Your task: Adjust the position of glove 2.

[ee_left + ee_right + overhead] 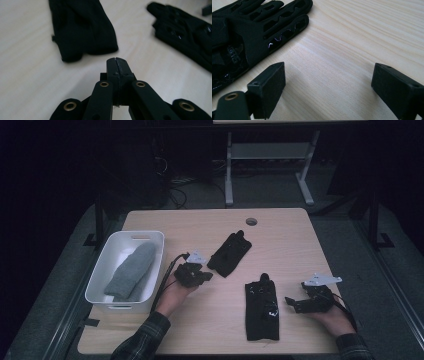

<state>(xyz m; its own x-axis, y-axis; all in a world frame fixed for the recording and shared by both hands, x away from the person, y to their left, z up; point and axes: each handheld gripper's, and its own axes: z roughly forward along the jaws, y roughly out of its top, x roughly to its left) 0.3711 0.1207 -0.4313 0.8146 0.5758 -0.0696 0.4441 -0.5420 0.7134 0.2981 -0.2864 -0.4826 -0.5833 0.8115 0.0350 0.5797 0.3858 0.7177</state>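
Black glove (249, 32) left of, beyond spread right fingers (397, 87).

High view dim, room around the counter (280, 230) near black. Gripper views brighter, soft glare on wood, close jaws slightly blurred.

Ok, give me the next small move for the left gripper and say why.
Probably open the left gripper and ease it toward the nearer black glove. Its jaws are shut on nothing, short of that glove on the table. A grey glove already lies in the white bin, so the black ones likely follow.
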